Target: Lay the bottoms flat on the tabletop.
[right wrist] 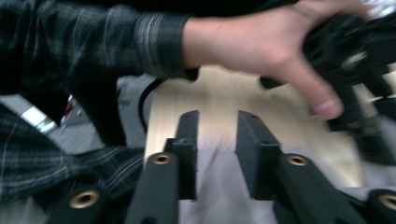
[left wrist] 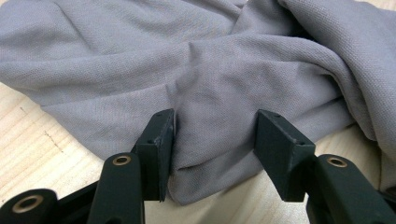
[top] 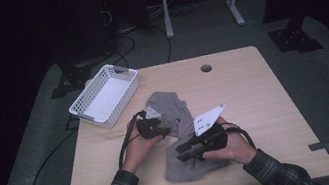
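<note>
Two tongs work a grey cloth (top: 176, 121) on the worktop (top: 254, 92): left tongs (left wrist: 212, 140) clamped on a fold, right tongs (right wrist: 217, 140) apart and empty, likely needing a fresh edge next

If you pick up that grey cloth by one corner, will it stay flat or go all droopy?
The soft grey knit cloth would probably droop: it already lies crumpled in folds on the pale wooden table. It looks thin, so likely light. Between the left gripper jaws it bunches up, so it may slip from a loose pinch.
</note>
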